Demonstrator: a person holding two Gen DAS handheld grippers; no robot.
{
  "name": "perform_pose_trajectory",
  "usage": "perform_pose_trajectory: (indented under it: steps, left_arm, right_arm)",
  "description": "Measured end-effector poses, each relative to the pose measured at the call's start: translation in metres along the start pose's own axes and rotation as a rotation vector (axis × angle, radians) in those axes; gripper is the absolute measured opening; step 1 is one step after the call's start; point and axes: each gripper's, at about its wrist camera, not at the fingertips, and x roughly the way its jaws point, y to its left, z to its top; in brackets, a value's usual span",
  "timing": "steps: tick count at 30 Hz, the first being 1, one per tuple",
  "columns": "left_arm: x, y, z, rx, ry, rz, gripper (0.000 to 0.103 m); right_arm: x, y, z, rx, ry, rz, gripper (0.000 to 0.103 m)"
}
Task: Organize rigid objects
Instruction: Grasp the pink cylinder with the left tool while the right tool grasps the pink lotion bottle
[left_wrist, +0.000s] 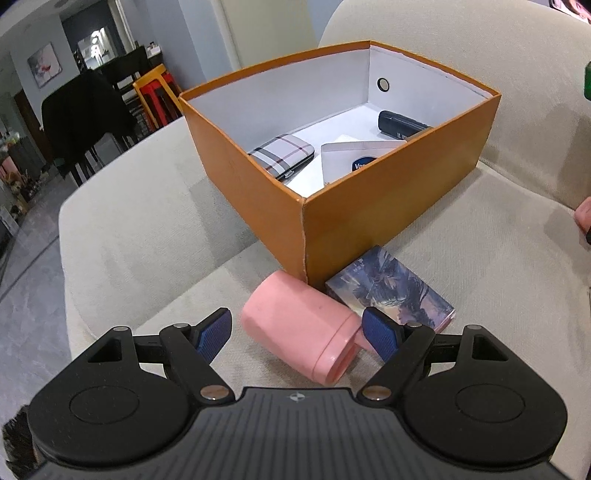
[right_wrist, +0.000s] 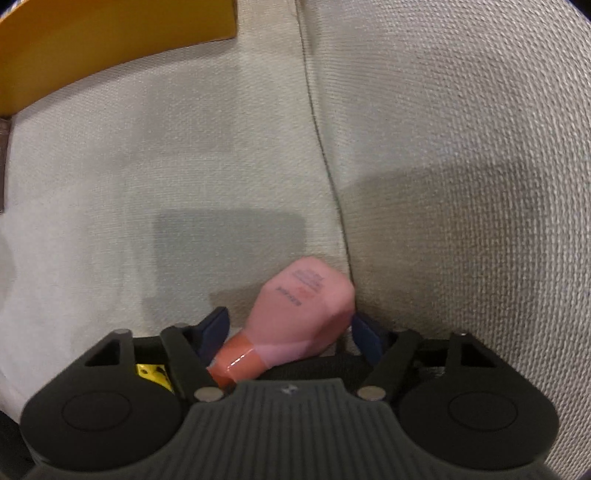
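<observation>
My left gripper (left_wrist: 297, 332) is spread wide over the sofa (left_wrist: 147, 229), its blue pads (left_wrist: 212, 334) on either side of a pink cup (left_wrist: 301, 332) that lies on its side on the cushion; the right pad sits just beside the cup's rim and the left one is clear of it, so nothing is gripped. Just beyond the cup a printed card box (left_wrist: 391, 291) lies flat, and both sit at the near corner of the orange box (left_wrist: 351, 225). Inside that box I see a plaid case (left_wrist: 282, 155), a white carton (left_wrist: 351, 158) with a blue label, and a black case (left_wrist: 400, 125) at the far end. On the right wrist view, my right gripper (right_wrist: 290, 332) is also open, with a pink bottle (right_wrist: 306, 314) lying between its fingers, orange cap (right_wrist: 234, 365) toward the camera and its base against the sofa seam (right_wrist: 325, 166). The picture is blurred there, so I can't be sure whether either pad touches the bottle. A corner of the orange box (right_wrist: 110, 44) shows at the upper left.
</observation>
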Motion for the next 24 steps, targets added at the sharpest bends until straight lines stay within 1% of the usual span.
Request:
perform_pose_trajectory:
  steps: [2, 4, 7, 10, 11, 13, 15, 16, 18, 19, 20, 23, 24]
  left_arm:
    - [0.004, 0.0, 0.001, -0.021, 0.011, -0.004, 0.095]
    - [0.011, 0.0, 0.0, -0.049, 0.034, 0.01, 0.095]
    - [0.016, 0.003, 0.001, -0.112, 0.052, 0.015, 0.095]
    - [0.024, 0.005, -0.001, -0.169, 0.082, 0.015, 0.095]
    - [0.026, 0.006, -0.002, -0.182, 0.085, 0.028, 0.095]
    - [0.03, 0.007, -0.004, -0.199, 0.099, 0.048, 0.09]
    - [0.03, 0.01, -0.007, -0.217, 0.097, 0.043, 0.077]
    - [0.028, 0.012, -0.009, -0.226, 0.09, 0.03, 0.075]
    - [0.022, 0.014, -0.015, -0.229, 0.084, 0.024, 0.069]
    - [0.018, 0.014, -0.019, -0.218, 0.084, 0.025, 0.068]
    - [0.015, 0.014, -0.022, -0.207, 0.084, 0.027, 0.066]
    - [0.005, 0.012, -0.034, -0.177, 0.083, 0.034, 0.065]
    - [0.002, 0.012, -0.038, -0.173, 0.082, 0.034, 0.065]
  right_arm:
    - [-0.002, 0.005, 0.0, -0.044, -0.02, -0.021, 0.064]
    - [-0.006, 0.01, -0.001, -0.076, -0.055, -0.049, 0.06]
    - [-0.011, 0.018, -0.004, -0.121, -0.086, -0.07, 0.059]
    - [-0.01, 0.022, -0.007, -0.138, -0.09, -0.074, 0.059]
    - [-0.008, 0.023, -0.008, -0.141, -0.081, -0.074, 0.06]
    - [-0.005, 0.025, -0.006, -0.141, -0.06, -0.076, 0.061]
    - [0.0, 0.028, -0.002, -0.141, -0.051, -0.091, 0.06]
    - [0.0, 0.031, -0.002, -0.149, -0.055, -0.102, 0.058]
    - [-0.004, 0.038, -0.001, -0.188, -0.095, -0.13, 0.054]
    - [-0.008, 0.042, -0.001, -0.21, -0.125, -0.131, 0.048]
    - [-0.013, 0.046, -0.003, -0.227, -0.147, -0.139, 0.048]
    - [-0.028, 0.056, -0.005, -0.243, -0.202, -0.07, 0.047]
    - [-0.033, 0.062, -0.006, -0.261, -0.232, -0.041, 0.047]
